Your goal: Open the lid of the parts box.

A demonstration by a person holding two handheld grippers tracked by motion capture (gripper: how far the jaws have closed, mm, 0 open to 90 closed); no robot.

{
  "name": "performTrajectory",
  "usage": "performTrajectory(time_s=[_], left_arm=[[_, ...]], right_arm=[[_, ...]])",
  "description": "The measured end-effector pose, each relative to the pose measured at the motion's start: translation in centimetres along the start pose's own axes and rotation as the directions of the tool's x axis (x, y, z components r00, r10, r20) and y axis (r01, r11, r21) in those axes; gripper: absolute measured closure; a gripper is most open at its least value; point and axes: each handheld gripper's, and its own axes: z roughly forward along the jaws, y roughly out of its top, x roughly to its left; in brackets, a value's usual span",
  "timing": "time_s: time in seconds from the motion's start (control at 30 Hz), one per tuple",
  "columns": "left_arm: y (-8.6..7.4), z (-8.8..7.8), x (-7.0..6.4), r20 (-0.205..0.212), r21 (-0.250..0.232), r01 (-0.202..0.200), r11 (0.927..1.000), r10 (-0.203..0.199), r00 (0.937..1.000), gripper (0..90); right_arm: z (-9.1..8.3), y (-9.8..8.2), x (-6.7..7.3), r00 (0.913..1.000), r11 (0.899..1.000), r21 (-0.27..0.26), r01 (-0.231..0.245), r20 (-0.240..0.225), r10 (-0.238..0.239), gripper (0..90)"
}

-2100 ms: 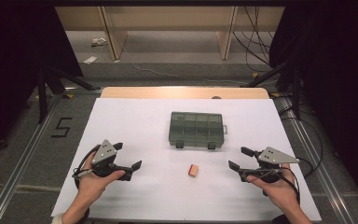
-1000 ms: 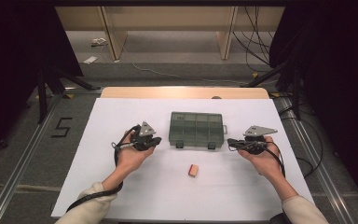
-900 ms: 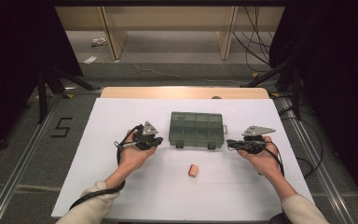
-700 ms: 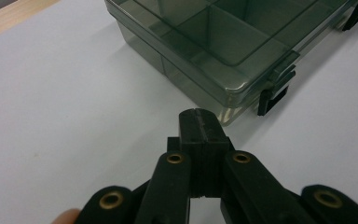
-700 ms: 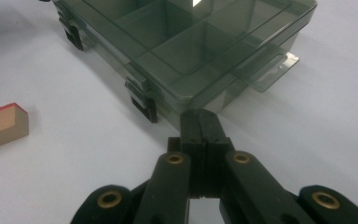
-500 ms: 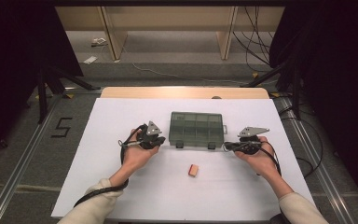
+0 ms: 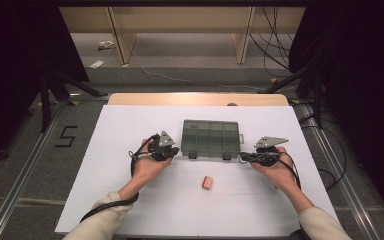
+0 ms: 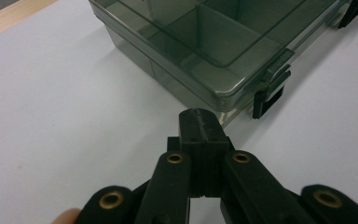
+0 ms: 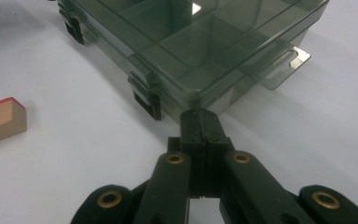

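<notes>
- Your left gripper [image 7: 176,151]: jaws pressed together, holding nothing, tips at the near left corner of the compartment box [image 7: 210,137].
- Box sits closed mid-table, between both grippers.
- Small wooden block [image 7: 207,182] lies near, in front of the box.
- Your right gripper [image 7: 243,157]: jaws together, empty, at the near right corner.

I see the organizer box [image 7: 210,138] blocking mid-tabletop [image 7: 130,125], a small block [image 7: 207,182] toward the near edge; both side edges offer free passage.

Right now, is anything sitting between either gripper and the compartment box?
Nothing visible. The shut left gripper and right gripper each point at a near corner of the compartment box; the small wooden block lies aside, nearer the person.
</notes>
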Motion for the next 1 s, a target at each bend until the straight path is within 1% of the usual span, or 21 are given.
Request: performTrajectory(time_s=[0.1, 0.27, 0.37, 0.47, 0.63, 0.7, 0.83, 1.0], left_arm=[[0.1, 0.1, -0.2, 0.006, -0.006, -0.003, 1.0000, 0.003, 1.0000, 89.9], [0.2, -0.1, -0.2, 0.002, -0.015, -0.001, 0.9999, 0.001, 1.0000, 89.9], [0.3, -0.2, -0.2, 0.005, -0.026, 0.001, 0.9997, -0.001, 1.0000, 89.9], [0.5, -0.3, -0.3, 0.006, -0.046, 0.013, 0.9988, -0.013, 0.9999, 89.9], [1.1, -0.5, -0.5, 0.002, -0.081, 0.014, 0.9966, -0.014, 0.9999, 89.9], [1.2, -0.5, -0.5, -0.003, -0.087, 0.013, 0.9961, -0.013, 0.9999, 89.9], [1.6, -0.6, -0.8, -0.015, -0.114, 0.013, 0.9934, -0.015, 0.9998, 89.9], [2.2, -0.8, -0.7, -0.026, -0.135, 0.018, 0.9907, -0.022, 0.9994, 89.9]], right_arm=[[-0.1, 0.1, 0.0, 1.0000, 1.000, -0.010, 0.002, 0.004, -0.002, 90.0], [-0.3, 0.2, 0.1, 1.0000, 1.000, -0.023, -0.001, 0.010, 0.001, 90.0], [-0.5, 0.4, 0.1, 0.9999, 0.999, -0.044, -0.005, 0.011, 0.006, 90.0], [-0.7, 0.6, 0.1, 0.9998, 0.998, -0.055, -0.011, 0.018, 0.012, 90.0], [-0.9, 0.9, 0.1, 0.9996, 0.997, -0.077, -0.012, 0.023, 0.014, 90.0], [-1.0, 1.0, 0.1, 0.9996, 0.997, -0.082, -0.011, 0.025, 0.013, 90.0], [-1.3, 1.4, 0.1, 0.9992, 0.995, -0.101, -0.010, 0.036, 0.014, 90.0], [-1.5, 2.0, 0.1, 0.9985, 0.992, -0.129, -0.014, 0.051, 0.020, 90.0]])
